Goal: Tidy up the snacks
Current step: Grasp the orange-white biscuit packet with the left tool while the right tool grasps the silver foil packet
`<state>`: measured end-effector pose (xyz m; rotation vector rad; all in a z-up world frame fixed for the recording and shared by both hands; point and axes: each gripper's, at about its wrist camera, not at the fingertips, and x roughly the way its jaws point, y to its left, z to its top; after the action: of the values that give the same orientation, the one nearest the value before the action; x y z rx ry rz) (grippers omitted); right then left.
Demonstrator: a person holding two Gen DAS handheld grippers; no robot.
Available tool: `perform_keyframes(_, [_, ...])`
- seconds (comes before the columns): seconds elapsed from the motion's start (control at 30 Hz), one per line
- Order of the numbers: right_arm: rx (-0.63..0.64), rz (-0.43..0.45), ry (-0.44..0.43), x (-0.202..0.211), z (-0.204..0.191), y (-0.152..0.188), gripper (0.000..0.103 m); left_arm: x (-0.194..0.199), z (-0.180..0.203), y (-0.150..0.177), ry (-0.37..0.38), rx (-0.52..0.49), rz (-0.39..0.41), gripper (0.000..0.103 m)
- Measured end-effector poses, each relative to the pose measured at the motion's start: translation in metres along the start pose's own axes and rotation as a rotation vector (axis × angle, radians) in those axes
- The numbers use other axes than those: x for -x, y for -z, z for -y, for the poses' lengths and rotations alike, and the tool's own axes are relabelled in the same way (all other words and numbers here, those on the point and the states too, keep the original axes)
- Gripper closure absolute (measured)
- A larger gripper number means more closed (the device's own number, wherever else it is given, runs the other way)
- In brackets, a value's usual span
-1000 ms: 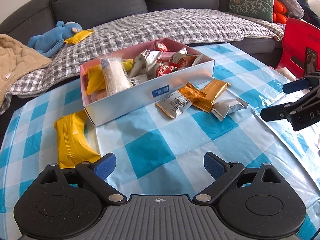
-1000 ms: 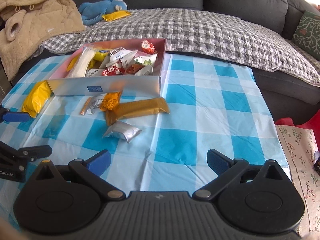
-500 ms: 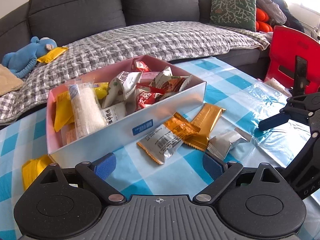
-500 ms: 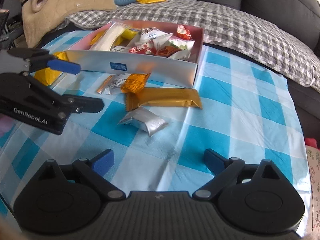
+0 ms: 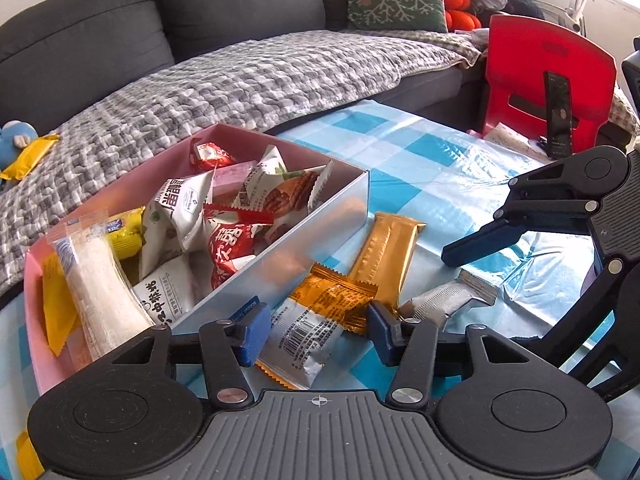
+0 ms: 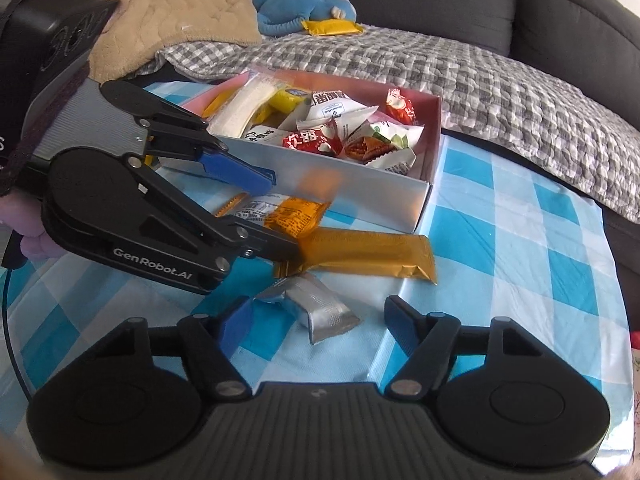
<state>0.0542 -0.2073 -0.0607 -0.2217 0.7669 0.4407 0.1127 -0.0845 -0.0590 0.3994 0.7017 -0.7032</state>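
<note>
Left gripper (image 5: 316,334) closing around orange-and-white packet (image 5: 316,316); right gripper (image 6: 318,326) closing, silver packet (image 6: 320,312) between its separated fingers, untouched

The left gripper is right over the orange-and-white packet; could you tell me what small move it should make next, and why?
Probably finish closing: the left gripper brackets the orange-and-white packet, jaws closing, pads seemingly not yet pressing. Then lift it into the box.
</note>
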Motion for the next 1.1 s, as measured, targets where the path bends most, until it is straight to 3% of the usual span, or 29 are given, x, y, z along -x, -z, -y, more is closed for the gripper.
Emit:
perform_keyframes(0.13, [0.028,0.008,-0.002,-0.001,-0.003,-0.002,0.063,0.0,0.001,-0.001,-0.032,0.005,-0.014,0.069])
perform_keyframes(0.23, [0.037,0.011,-0.007,-0.002,-0.003,-0.004,0.076,0.003,0.004,0.003,-0.048,-0.003,-0.019,0.07])
perform_keyframes(0.33, [0.046,0.009,-0.003,0.0,-0.003,-0.004,0.079,0.009,0.006,0.008,-0.053,0.007,-0.03,0.07])
perform_keyframes(0.73, [0.001,-0.018,-0.026,0.011,0.015,0.005,0.079,0.045,0.021,0.031,-0.068,0.036,-0.113,0.069])
perform_keyframes(0.83, [-0.012,-0.035,-0.049,0.012,0.015,0.006,0.072,0.052,0.022,0.034,-0.042,0.048,-0.074,0.065])
perform_keyframes(0.87, [-0.015,-0.034,-0.057,0.013,0.015,0.006,0.068,0.053,0.02,0.035,-0.029,0.062,-0.057,0.062])
perform_keyframes(0.93, [-0.021,-0.029,-0.064,0.014,0.014,0.006,0.054,0.055,0.018,0.035,-0.01,0.088,-0.038,0.032])
perform_keyframes(1.1, [-0.023,-0.023,-0.048,0.012,0.012,0.003,0.051,0.047,0.017,0.03,-0.037,0.084,-0.058,0.027])
